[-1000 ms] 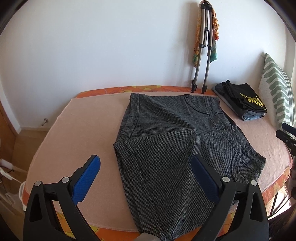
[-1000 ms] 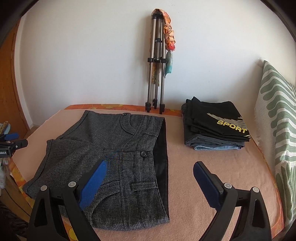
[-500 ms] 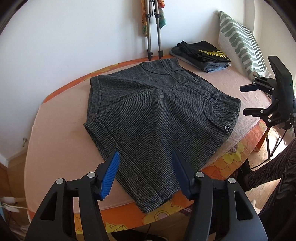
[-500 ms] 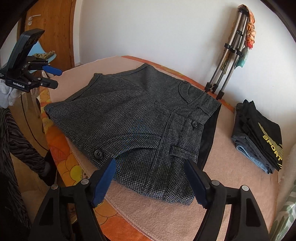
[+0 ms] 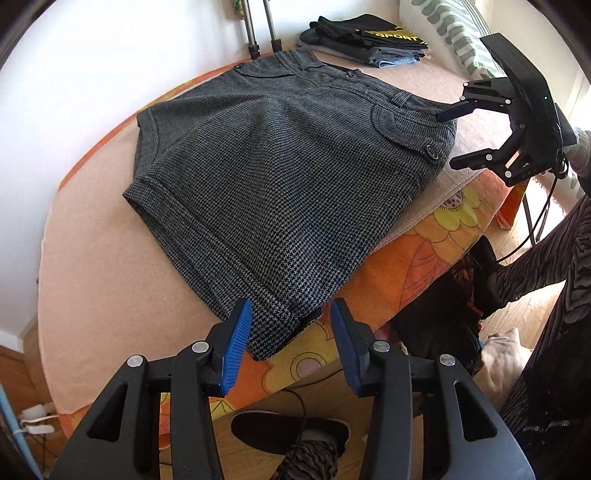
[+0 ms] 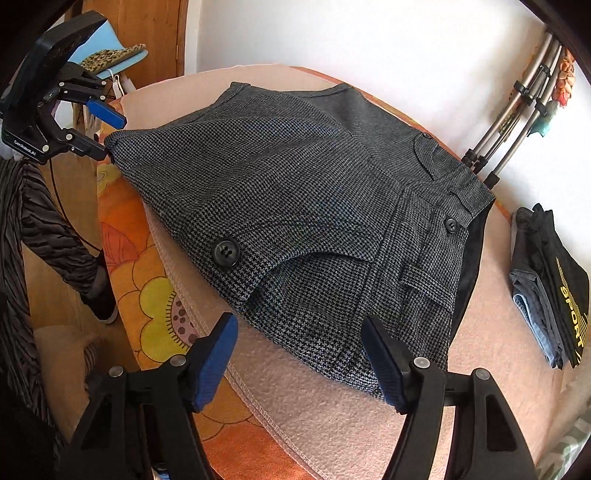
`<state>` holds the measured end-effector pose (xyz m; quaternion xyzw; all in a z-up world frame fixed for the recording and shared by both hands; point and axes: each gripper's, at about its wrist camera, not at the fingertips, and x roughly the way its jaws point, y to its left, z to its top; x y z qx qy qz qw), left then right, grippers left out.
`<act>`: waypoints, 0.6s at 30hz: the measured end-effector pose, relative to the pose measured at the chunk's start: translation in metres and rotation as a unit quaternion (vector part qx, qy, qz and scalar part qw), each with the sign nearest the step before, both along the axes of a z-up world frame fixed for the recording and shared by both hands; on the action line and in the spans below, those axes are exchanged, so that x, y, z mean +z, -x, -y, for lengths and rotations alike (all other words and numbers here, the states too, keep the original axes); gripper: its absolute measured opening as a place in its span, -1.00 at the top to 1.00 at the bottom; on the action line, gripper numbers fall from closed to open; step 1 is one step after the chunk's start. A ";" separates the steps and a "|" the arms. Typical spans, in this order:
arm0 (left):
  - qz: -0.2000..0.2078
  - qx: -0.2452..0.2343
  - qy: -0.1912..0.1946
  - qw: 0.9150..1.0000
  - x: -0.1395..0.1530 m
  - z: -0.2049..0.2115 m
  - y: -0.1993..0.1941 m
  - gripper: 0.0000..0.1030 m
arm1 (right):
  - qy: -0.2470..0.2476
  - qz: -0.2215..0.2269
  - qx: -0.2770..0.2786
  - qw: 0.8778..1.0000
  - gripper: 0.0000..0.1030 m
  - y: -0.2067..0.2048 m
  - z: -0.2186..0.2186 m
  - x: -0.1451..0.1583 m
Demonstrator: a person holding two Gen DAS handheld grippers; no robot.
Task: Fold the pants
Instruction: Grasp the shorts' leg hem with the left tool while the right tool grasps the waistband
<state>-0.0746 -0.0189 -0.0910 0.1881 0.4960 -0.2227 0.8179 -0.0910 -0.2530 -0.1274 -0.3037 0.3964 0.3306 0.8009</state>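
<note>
Grey houndstooth shorts (image 5: 280, 166) lie folded in half on the pink-covered bed, also in the right wrist view (image 6: 314, 206). My left gripper (image 5: 291, 332) is open, its blue pads either side of the near hem corner that hangs at the bed's front edge. My right gripper (image 6: 299, 350) is open, its pads either side of the near waistband corner by the buttoned pocket. Each gripper shows in the other's view: the right one (image 5: 452, 138) at the waistband corner, the left one (image 6: 107, 133) at the hem corner.
A stack of folded clothes (image 6: 550, 288) with a black "SPORT" shirt lies at the bed's far side, next to a striped pillow (image 5: 447, 22). A folded tripod (image 6: 517, 107) leans on the wall. The orange flowered mattress edge (image 5: 424, 236) drops to a wooden floor; a leg and shoe (image 5: 291, 432) stand there.
Both grippers have dropped low and moved in toward the bed's front edge. Their open jaws now bracket the shorts' near corners, left at the hem, right at the waistband.
</note>
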 end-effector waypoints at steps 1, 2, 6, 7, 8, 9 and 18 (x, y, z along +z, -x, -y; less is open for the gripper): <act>-0.003 0.000 -0.002 1.000 -0.002 0.000 0.000 0.22 | 0.004 -0.001 0.001 1.000 -0.29 -0.001 -0.001 -0.002; -0.004 -0.002 -0.006 1.000 -0.004 0.000 -0.001 0.22 | 0.008 -0.001 0.003 1.000 -0.29 -0.001 -0.002 -0.004; -0.002 -0.009 -0.025 1.000 -0.011 -0.001 0.000 0.22 | 0.023 -0.002 0.005 1.000 -0.23 -0.005 -0.007 -0.012; -0.004 -0.009 -0.024 1.000 -0.013 -0.001 -0.001 0.22 | 0.024 -0.004 0.004 1.000 -0.18 -0.005 -0.008 -0.013; -0.007 -0.009 -0.020 1.000 -0.014 -0.001 -0.001 0.22 | 0.022 -0.005 0.005 1.000 -0.14 -0.005 -0.008 -0.012; -0.009 -0.009 -0.021 1.000 -0.016 -0.001 -0.001 0.22 | 0.020 -0.007 0.006 1.000 -0.05 -0.006 -0.009 -0.012; 0.005 -0.022 -0.040 0.999 -0.022 0.004 -0.002 0.49 | 0.016 -0.020 0.012 1.000 0.15 -0.008 -0.011 -0.012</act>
